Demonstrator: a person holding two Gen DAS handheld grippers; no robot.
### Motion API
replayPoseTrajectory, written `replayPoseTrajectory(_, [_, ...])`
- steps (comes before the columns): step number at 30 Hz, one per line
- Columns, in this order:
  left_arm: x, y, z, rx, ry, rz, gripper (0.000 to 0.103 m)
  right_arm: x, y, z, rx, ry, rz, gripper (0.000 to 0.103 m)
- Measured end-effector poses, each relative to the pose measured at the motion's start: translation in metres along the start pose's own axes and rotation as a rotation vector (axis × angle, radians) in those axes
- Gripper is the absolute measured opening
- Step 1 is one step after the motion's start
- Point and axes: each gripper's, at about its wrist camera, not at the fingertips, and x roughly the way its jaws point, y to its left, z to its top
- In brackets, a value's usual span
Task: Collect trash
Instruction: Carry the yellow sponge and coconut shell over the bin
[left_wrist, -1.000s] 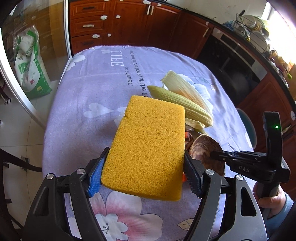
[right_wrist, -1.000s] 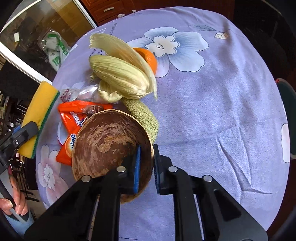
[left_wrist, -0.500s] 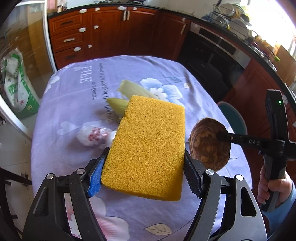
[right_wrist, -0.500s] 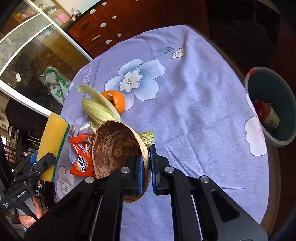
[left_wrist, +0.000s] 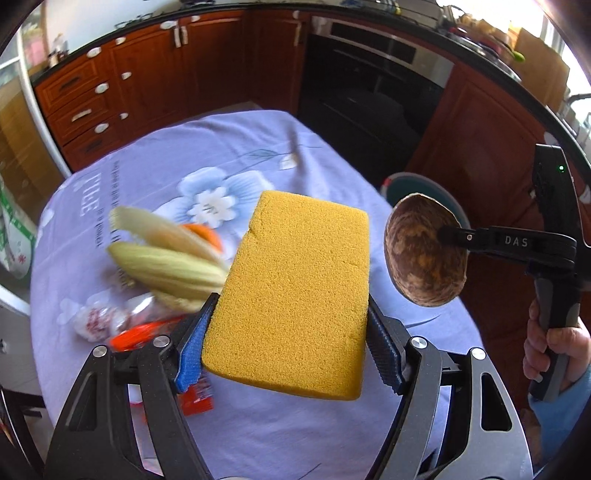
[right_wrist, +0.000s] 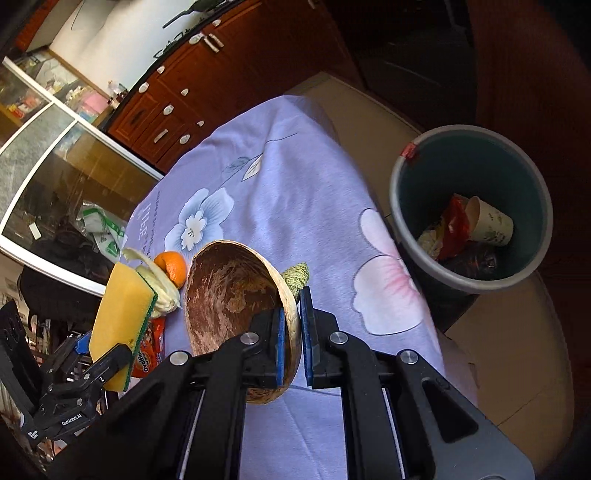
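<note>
My left gripper (left_wrist: 286, 354) is shut on a yellow sponge (left_wrist: 295, 295) and holds it above the table; the sponge also shows in the right wrist view (right_wrist: 118, 325). My right gripper (right_wrist: 291, 339) is shut on the rim of a brown coconut shell half (right_wrist: 229, 295), lifted off the table; the shell also shows at the right of the left wrist view (left_wrist: 424, 254). On the purple cloth lie corn husks (left_wrist: 166, 258), an orange (right_wrist: 171, 266), an orange snack wrapper (left_wrist: 140, 336) and a crumpled clear wrapper (left_wrist: 107, 317). A grey-green trash bin (right_wrist: 406, 221) stands on the floor beside the table.
The bin holds a paper cup (right_wrist: 491, 221) and a red wrapper (right_wrist: 452, 229). A rough green rind piece (right_wrist: 297, 277) lies behind the shell. Wooden cabinets (left_wrist: 147, 85) and an oven (left_wrist: 369, 85) line the far wall. A glass door (right_wrist: 55, 177) is at the left.
My right gripper has lifted the coconut shell off the table and carried it right, toward the bin. My left gripper has risen with the sponge and turned right.
</note>
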Motion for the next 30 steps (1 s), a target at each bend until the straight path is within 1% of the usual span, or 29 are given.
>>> replayPoseTrajectory(7, [0.034, -0.064, 0.027, 0.117, 0.054, -0.028, 0.075, -0.033, -0.069, 0.018, 0.12, -0.089, -0.019, 0.008])
replayPoseTrajectory(11, [0.054, -0.106, 0.044, 0.208, 0.076, -0.041, 0.075, -0.05, -0.111, 0.024, 0.197, -0.135, -0.038, 0.008])
replayPoseTrajectory(16, [0.079, -0.14, 0.059, 0.28, 0.103, -0.059, 0.075, -0.062, -0.156, 0.032, 0.272, -0.175, -0.083, 0.008])
replayPoseTrajectory(21, [0.112, -0.162, 0.071, 0.312, 0.144, -0.067, 0.075, -0.052, -0.177, 0.041, 0.287, -0.161, -0.132, 0.009])
replayPoseTrajectory(25, [0.134, -0.167, 0.076, 0.316, 0.174, -0.068, 0.075, -0.033, -0.185, 0.044, 0.275, -0.124, -0.166, 0.009])
replayPoseTrajectory(30, [0.16, -0.171, 0.084, 0.319, 0.209, -0.065, 0.075, -0.009, -0.192, 0.048, 0.253, -0.07, -0.182, 0.011])
